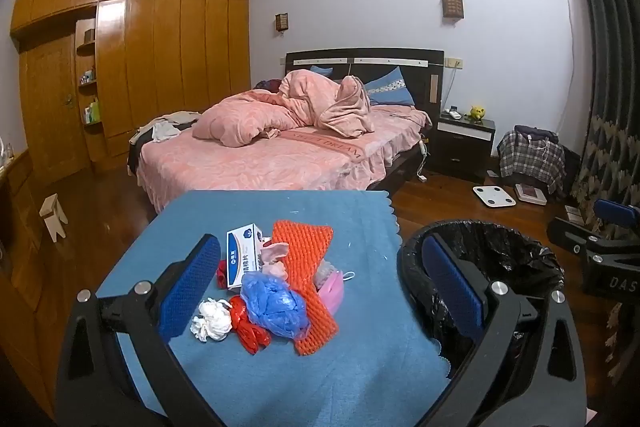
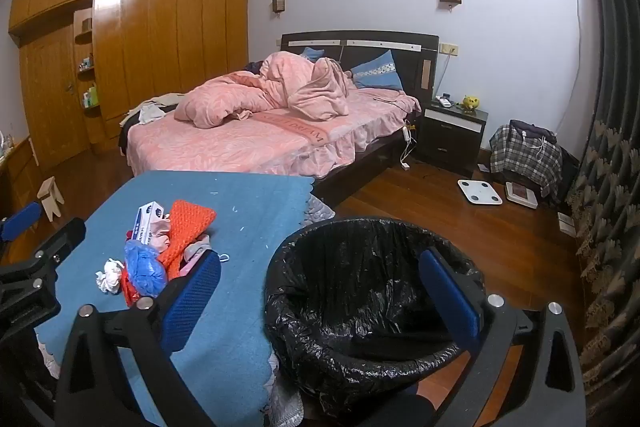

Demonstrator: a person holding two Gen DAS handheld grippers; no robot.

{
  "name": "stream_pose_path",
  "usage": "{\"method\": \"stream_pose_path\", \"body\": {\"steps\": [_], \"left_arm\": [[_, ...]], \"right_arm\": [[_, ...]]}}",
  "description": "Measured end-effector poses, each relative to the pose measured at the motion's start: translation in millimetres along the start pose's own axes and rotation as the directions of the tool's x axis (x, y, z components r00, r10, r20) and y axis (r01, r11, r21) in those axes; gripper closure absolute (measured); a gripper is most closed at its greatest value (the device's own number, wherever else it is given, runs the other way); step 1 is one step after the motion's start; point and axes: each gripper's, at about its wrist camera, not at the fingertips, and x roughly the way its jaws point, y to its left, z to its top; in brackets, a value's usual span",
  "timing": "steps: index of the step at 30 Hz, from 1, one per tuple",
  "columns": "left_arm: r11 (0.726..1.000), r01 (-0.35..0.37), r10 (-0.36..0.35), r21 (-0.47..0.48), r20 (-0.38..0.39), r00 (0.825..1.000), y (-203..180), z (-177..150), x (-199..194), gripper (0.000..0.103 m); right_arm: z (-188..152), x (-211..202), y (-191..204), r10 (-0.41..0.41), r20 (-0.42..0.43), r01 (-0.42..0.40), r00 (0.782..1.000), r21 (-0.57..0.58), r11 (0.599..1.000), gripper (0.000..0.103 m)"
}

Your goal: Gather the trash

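A pile of trash lies on the blue-clothed table (image 1: 248, 215): a white box (image 1: 242, 257), an orange foam net (image 1: 306, 267), a blue plastic bag (image 1: 274, 303), a white crumpled tissue (image 1: 212, 319), red plastic (image 1: 250, 333) and a pink mask (image 1: 334, 287). My left gripper (image 1: 320, 275) is open and empty, hovering above the pile. A bin with a black liner (image 2: 360, 291) stands right of the table. My right gripper (image 2: 320, 291) is open and empty over the bin's near rim. The pile also shows in the right wrist view (image 2: 160, 251).
A bed with pink bedding (image 1: 280, 147) stands behind the table. A dark nightstand (image 1: 464, 143), a white scale (image 1: 494, 195) and a plaid-covered heap (image 1: 532, 155) sit on the wooden floor at right. A small stool (image 1: 54, 217) stands at left. Wooden wardrobes (image 1: 140, 59) line the left wall.
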Motion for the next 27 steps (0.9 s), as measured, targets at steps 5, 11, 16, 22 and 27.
{"method": "stream_pose_path", "body": {"steps": [5,11,16,22,27], "left_arm": [[1.000,-0.001,0.001,-0.002,0.000,1.000,4.8,0.7,1.1,0.005],[1.000,-0.004,0.003,0.005,0.003,1.000,-1.3,-0.3,0.2,0.005],[1.000,-0.004,0.004,0.005,0.003,1.000,-1.3,-0.3,0.1,0.005],[1.000,-0.003,0.003,0.005,0.004,1.000,-1.2,-0.3,0.1,0.005],[1.000,-0.003,0.003,0.006,0.005,1.000,-1.3,-0.3,0.1,0.005]], "right_arm": [[0.5,0.2,0.2,0.000,0.001,0.000,1.000,0.000,1.000,0.006],[0.6,0.7,0.4,0.000,0.001,0.000,1.000,0.000,1.000,0.006],[0.6,0.9,0.4,-0.001,0.001,0.001,1.000,0.000,1.000,0.006],[0.3,1.3,0.6,-0.001,0.001,0.001,1.000,-0.001,1.000,0.006],[0.2,1.4,0.4,0.000,0.002,0.000,1.000,0.000,1.000,0.006]]}}
